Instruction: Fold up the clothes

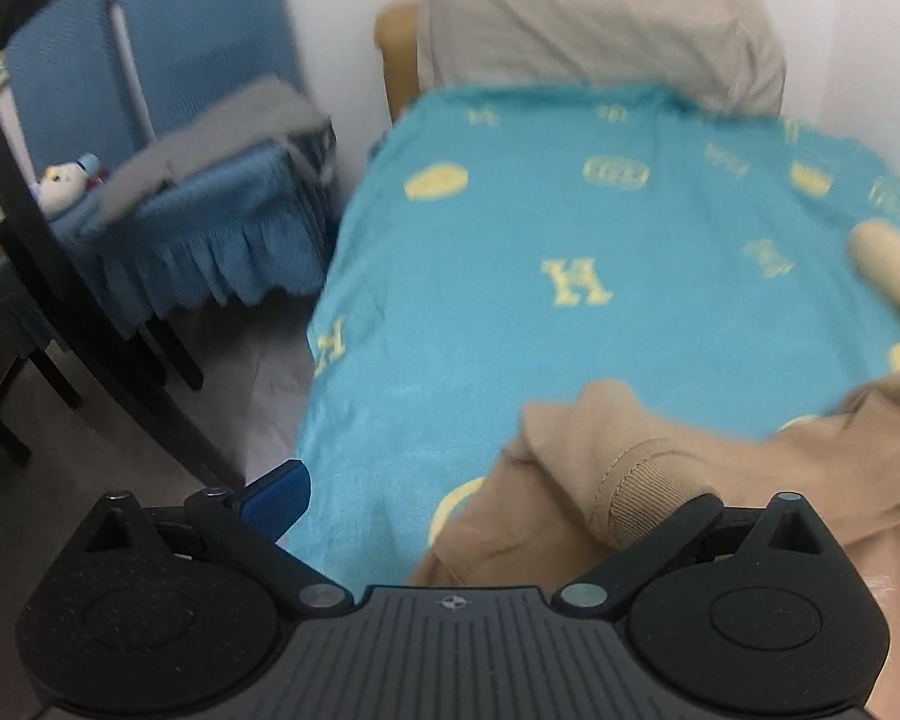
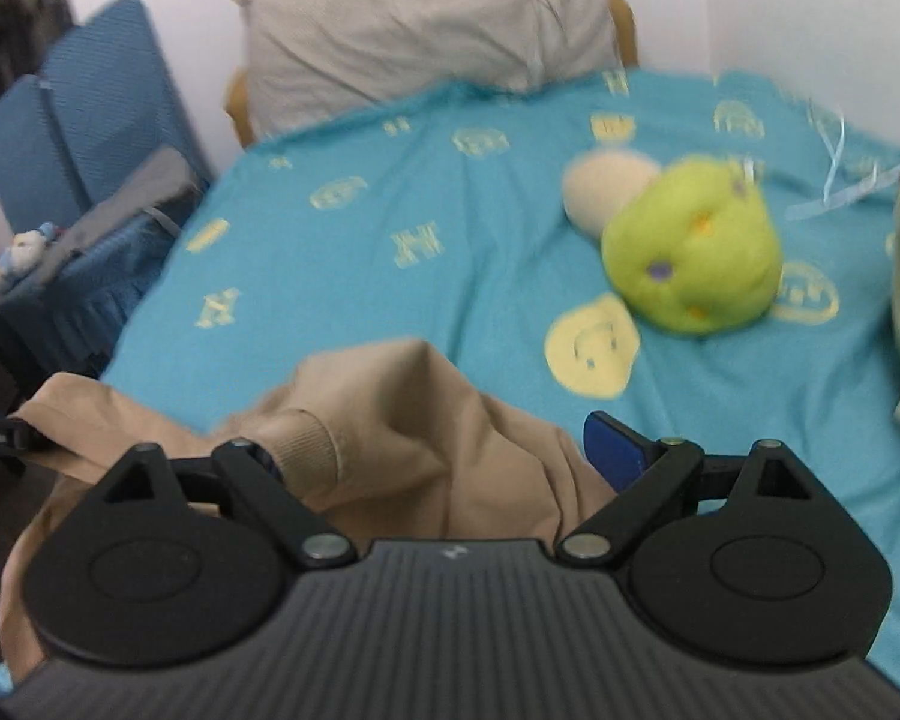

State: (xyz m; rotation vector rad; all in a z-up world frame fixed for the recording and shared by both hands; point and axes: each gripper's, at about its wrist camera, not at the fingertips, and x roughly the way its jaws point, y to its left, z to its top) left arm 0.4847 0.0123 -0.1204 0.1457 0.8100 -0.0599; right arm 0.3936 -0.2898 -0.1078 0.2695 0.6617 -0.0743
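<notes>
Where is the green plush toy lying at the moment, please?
In the right wrist view, the green plush toy lies right of centre on the turquoise bedspread, beyond the tan garment.

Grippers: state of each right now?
Left gripper: open, tan garment between its fingers.
Right gripper: open, same garment bunched between its fingers.

Each black hand-held gripper (image 1: 486,510) has blue fingertips (image 1: 276,495) (ribbed grey body).

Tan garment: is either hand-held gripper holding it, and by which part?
Cannot be told. The tan garment bunches between the spread fingers of both the left hand-held gripper and right hand-held gripper, near ribbed cuffs, without visible pinching.
</notes>
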